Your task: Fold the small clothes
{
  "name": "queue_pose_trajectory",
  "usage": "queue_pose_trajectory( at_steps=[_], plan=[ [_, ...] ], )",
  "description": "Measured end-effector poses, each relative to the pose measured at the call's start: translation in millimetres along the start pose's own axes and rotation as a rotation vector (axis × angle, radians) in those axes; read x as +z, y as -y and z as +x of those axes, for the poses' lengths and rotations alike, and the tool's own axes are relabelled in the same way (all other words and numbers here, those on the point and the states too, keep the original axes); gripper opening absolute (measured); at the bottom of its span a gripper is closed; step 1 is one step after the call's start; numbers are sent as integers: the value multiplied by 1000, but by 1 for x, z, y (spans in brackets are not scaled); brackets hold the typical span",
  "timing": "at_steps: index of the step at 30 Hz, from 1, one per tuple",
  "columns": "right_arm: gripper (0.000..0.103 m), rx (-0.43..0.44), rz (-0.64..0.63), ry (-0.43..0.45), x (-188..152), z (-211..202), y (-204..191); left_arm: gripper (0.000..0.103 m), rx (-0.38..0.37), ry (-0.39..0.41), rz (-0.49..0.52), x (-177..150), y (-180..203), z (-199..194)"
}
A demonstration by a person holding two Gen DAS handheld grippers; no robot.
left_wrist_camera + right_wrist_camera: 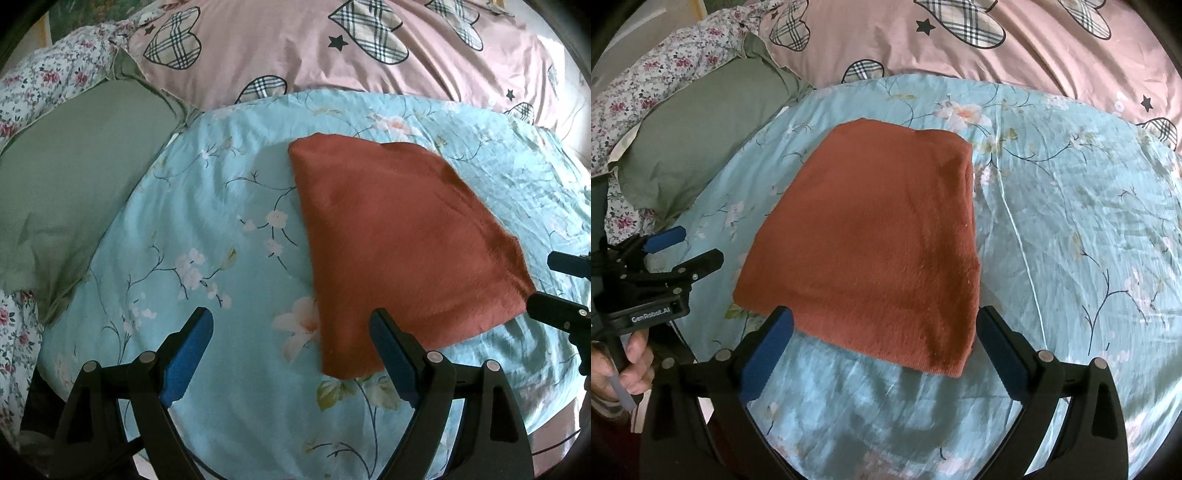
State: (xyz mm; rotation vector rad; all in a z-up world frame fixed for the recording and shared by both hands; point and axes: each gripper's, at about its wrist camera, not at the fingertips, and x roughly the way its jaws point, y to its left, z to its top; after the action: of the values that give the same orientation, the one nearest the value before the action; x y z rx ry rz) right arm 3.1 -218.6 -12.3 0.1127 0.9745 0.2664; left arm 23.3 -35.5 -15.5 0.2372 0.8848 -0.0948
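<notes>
At the far left a green pillow [74,166] lies against a flowered quilt [44,77], well apart from the work. The left gripper [291,354] hovers over the light-blue floral bedspread [207,229] with its jaws spread wide and nothing between them; its right finger [391,354] stands over the near-left corner of the rust-red garment [399,236] but no pad presses on it. The garment lies flat in the middle of the bedspread as a compact, squarish stack with a doubled, rounded edge on its right side [971,206], so it looks already folded at least once. The right gripper [884,343] hangs over the garment's near edge, its jaws opening to nearly full width, with the cloth's hem below the gap and not gripped. A hand [631,362] holds the left gripper's handle at the left of the right-wrist view.

Judging by this, the step in hand is a release after a fold, or a fresh approach for another one. A further fold would call for both grippers to pinch the near corners and carry them toward the far edge, keeping all layers together.

There is open bedspread on every side of the garment, widest to the right; the pink heart-print cover [1015,51] begins beyond the far edge, and the bed's near edge lies close under both grippers
</notes>
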Motion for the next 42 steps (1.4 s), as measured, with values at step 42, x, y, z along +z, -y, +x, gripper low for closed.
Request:
queue_pose_trajectory(
  at_steps=[42],
  plan=[
    [102, -71, -24, 5, 19, 0, 6, 89, 17, 10, 14, 12, 8, -3]
  ],
)
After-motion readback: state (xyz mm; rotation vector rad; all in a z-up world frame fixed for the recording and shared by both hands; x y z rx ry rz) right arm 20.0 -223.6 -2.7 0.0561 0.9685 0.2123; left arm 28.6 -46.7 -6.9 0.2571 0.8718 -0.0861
